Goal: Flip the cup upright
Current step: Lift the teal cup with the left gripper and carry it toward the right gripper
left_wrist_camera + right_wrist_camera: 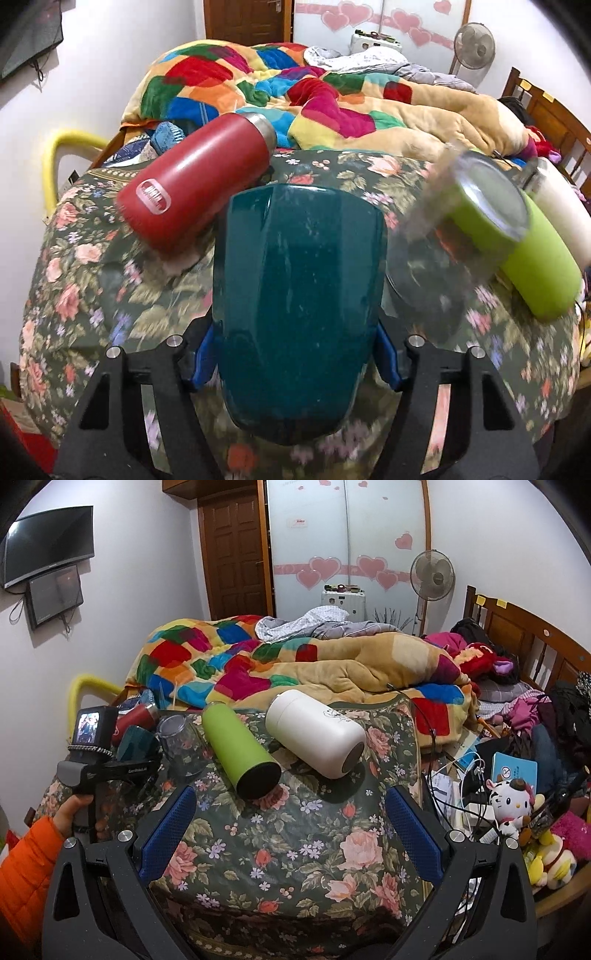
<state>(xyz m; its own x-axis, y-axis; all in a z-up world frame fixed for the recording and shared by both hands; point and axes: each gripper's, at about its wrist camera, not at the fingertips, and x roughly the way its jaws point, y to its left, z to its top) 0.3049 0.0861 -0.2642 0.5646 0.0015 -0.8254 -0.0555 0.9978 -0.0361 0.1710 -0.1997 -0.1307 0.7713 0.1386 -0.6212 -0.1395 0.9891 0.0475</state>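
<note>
With left hand-held gripper (295, 354) clamped on teal cup (299, 295) and right hand-held gripper (291, 830) released, risk of knocking glass (424, 266) during rotation.

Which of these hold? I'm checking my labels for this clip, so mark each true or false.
1. The left gripper is shut on the teal cup. True.
2. The right gripper holds the green bottle. False: it is open, holding nothing.
3. The red bottle lies on its side. True.
4. The white bottle stands upright. False: it lies on its side beside the green bottle.
</note>
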